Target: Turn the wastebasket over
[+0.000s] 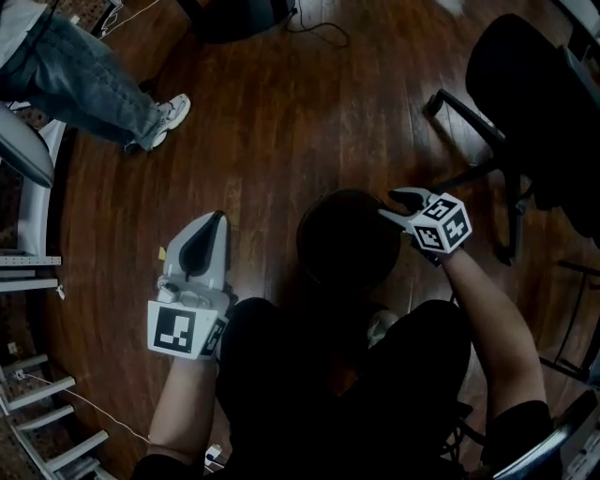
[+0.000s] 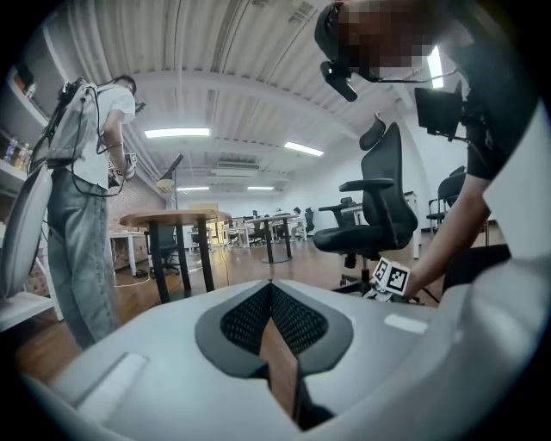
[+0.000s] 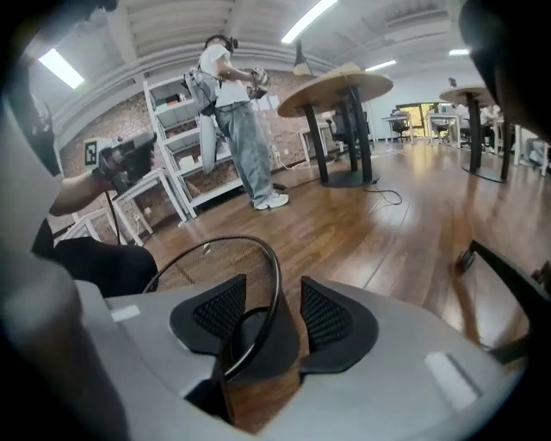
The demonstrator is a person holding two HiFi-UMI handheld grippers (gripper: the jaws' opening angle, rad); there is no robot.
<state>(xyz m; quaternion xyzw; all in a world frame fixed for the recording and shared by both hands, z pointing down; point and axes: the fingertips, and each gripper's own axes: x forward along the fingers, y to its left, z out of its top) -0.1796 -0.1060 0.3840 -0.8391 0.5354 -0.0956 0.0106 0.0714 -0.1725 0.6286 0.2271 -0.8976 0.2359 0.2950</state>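
Observation:
The black mesh wastebasket [image 1: 342, 239] stands upright on the wood floor in front of my knees, its mouth facing up. My right gripper [image 1: 389, 205] is at its right rim. In the right gripper view the round rim [image 3: 263, 250] runs between the two pads, and the right gripper [image 3: 272, 288] is open, with a gap left beside the wire. My left gripper [image 1: 218, 221] hangs to the left of the basket, apart from it, and holds nothing. In the left gripper view the left gripper [image 2: 269, 288] is shut, its pads meeting at the tips.
A black office chair [image 1: 525, 103] stands at the right, its base close to my right arm. A person in jeans [image 1: 84, 80] stands at the far left by white shelving [image 1: 28, 262]. Round tables [image 3: 344, 86] stand further off. A cable [image 1: 319, 28] lies on the floor.

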